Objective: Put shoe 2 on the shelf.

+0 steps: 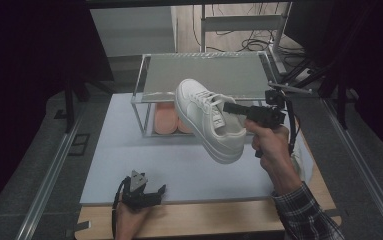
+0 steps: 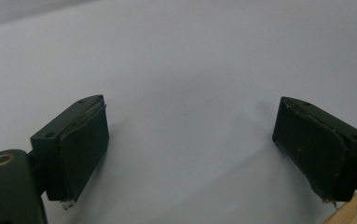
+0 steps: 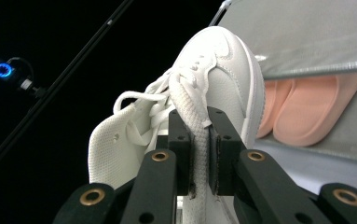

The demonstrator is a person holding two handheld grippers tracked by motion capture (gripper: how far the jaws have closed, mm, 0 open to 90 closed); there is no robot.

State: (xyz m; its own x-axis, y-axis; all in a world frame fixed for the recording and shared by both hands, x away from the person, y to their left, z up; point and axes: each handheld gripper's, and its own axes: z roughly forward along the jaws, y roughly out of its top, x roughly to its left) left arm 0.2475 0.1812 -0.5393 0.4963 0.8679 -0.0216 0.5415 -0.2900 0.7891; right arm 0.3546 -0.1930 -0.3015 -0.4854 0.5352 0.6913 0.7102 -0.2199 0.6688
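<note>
Left gripper (image 1: 149, 192): near table edge, jaws spread wide over the bare white mat (image 1: 129, 150), grasping nothing.
White sneaker (image 1: 206, 117): lifted above the mat, before the clear shelf (image 1: 149, 75); heel hidden.
Pink slippers (image 1: 166, 120): under the shelf, partly blocked.
Right gripper (image 1: 229, 107): clenched on the sneaker's tongue.

One white sneaker (image 1: 209, 120), two pink slippers (image 1: 171, 119), one clear shelf rack (image 1: 204, 75), and two grippers.

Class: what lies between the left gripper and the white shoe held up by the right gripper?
Bare white mat, as the high view shows. The left gripper rests open at the mat's near edge, and the shoe hangs in the air.
</note>
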